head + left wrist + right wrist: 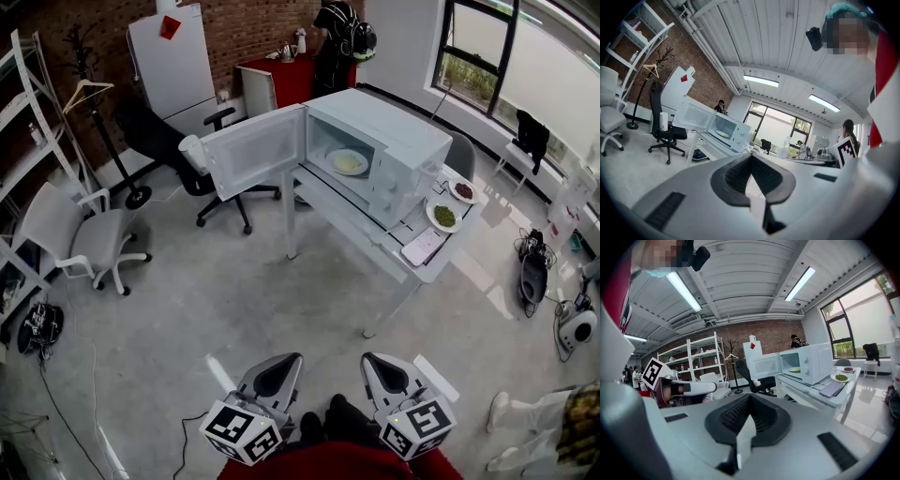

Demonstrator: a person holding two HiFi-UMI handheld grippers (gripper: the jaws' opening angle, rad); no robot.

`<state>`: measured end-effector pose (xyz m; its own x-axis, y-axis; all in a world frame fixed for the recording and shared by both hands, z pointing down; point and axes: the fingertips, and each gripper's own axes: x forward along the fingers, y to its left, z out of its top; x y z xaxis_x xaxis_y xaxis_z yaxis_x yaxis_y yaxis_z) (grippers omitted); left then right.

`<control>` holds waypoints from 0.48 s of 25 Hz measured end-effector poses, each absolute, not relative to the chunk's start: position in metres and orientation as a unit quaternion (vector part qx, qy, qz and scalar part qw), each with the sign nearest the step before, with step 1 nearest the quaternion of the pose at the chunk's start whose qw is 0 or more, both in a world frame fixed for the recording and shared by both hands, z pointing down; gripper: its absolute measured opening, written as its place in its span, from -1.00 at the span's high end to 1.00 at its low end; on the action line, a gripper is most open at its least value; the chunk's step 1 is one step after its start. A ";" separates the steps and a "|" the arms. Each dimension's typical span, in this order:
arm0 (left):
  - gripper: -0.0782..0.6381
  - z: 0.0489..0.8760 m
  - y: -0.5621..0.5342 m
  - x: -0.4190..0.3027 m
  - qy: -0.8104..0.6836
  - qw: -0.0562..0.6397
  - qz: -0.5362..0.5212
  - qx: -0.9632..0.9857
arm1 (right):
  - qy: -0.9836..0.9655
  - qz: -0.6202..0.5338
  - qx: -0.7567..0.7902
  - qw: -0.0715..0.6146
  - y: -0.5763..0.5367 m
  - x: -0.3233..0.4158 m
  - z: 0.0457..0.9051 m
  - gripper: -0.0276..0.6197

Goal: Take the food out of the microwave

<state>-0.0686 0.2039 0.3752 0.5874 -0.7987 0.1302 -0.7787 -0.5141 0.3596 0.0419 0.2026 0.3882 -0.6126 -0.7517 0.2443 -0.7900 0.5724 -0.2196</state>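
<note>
A white microwave (394, 141) stands on a white table (375, 246) across the room, its door (253, 150) swung wide open to the left. Inside lies a white plate of pale food (348, 162). Both grippers are far from it, held low near the person's body: the left gripper (279, 370) and the right gripper (382, 368), each with jaws together and nothing between them. The left gripper view shows the left gripper (751, 180) with the microwave (729, 131) small beyond it. In the right gripper view, the right gripper (749, 420) points toward the microwave (811, 363).
On the table right of the microwave sit a plate of green food (444, 217), a plate of red food (463, 190) and a flat tablet (424, 247). A black office chair (178, 150) stands behind the open door, a white chair (80, 234) at left. Grey floor lies between.
</note>
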 end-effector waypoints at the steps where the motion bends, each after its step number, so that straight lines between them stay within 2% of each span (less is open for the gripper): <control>1: 0.76 0.376 0.202 -0.070 -0.453 0.195 -0.026 0.870 | -0.883 0.156 0.437 0.064 0.201 0.041 0.389 0.89; 12: 0.76 0.387 0.145 -0.073 -0.448 0.220 -0.028 0.866 | -0.879 0.161 0.443 0.076 0.145 0.038 0.395 0.89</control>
